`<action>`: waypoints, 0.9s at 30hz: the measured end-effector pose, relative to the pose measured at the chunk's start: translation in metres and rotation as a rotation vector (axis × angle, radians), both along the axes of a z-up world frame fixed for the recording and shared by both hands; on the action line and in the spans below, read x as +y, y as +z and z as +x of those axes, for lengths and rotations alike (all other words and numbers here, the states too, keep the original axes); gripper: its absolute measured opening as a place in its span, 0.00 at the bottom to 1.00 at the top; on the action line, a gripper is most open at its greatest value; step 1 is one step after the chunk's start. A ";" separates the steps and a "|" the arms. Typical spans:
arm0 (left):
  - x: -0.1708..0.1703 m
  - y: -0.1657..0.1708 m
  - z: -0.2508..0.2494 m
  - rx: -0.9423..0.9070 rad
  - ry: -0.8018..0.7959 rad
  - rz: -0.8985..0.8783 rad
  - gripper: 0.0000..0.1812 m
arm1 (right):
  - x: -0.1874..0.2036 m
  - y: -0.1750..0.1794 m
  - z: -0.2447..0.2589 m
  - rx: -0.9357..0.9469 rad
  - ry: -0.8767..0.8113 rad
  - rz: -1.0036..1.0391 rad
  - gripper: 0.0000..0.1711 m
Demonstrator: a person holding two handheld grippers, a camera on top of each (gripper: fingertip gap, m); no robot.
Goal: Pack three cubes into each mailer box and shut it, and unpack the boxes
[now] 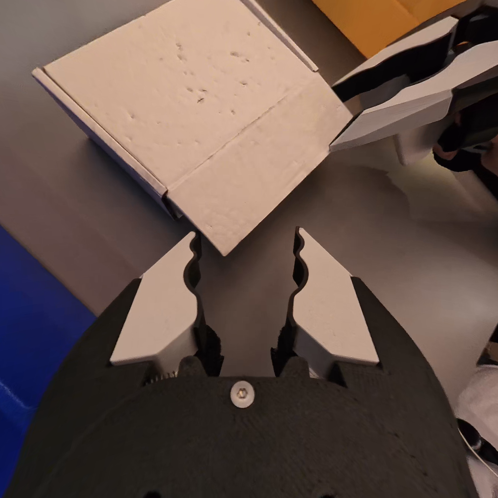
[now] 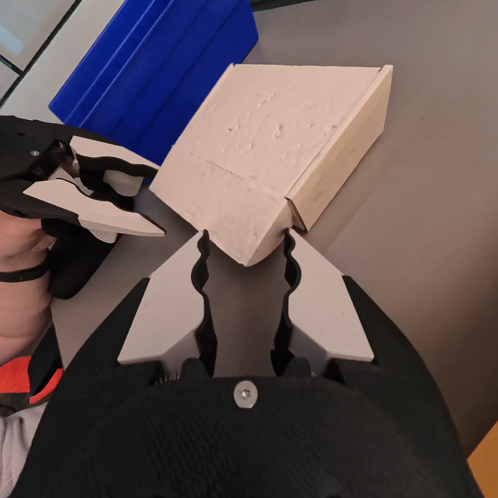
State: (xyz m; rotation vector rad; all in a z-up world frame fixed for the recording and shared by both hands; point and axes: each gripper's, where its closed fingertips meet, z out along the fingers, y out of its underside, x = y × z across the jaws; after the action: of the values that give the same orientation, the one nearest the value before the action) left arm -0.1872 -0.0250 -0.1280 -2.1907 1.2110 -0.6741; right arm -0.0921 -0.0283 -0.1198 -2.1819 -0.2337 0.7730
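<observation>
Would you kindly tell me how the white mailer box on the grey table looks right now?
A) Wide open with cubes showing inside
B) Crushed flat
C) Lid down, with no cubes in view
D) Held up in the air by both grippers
C: the mailer box sits on the table with its lid down, and both grippers, left and right, are open beside its corners.

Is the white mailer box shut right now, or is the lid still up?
Shut. The lid lies flat over the white mailer box, front flap folded down; no inside shows in either view. Whether it is tucked in fully, I cannot tell.
</observation>
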 end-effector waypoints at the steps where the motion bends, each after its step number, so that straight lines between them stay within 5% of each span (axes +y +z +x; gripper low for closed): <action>1: -0.007 0.000 -0.001 0.000 -0.011 -0.005 0.37 | -0.006 0.001 -0.003 0.015 0.006 -0.004 0.33; 16: -0.123 -0.002 -0.047 -0.078 -0.125 -0.152 0.38 | -0.113 0.004 -0.014 0.080 0.021 -0.024 0.36; 21: -0.095 0.010 -0.061 -0.069 0.002 -0.004 0.38 | -0.104 0.011 0.002 0.021 -0.038 0.061 0.35; 27: -0.089 0.012 -0.038 -0.194 0.037 -0.113 0.27 | -0.099 0.001 -0.008 -0.009 0.010 0.011 0.29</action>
State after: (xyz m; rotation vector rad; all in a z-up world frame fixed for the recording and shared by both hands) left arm -0.2252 -0.1135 -0.1165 -2.1743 1.0536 -0.9365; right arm -0.1006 -0.1273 -0.1187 -2.1754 -0.2533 0.7663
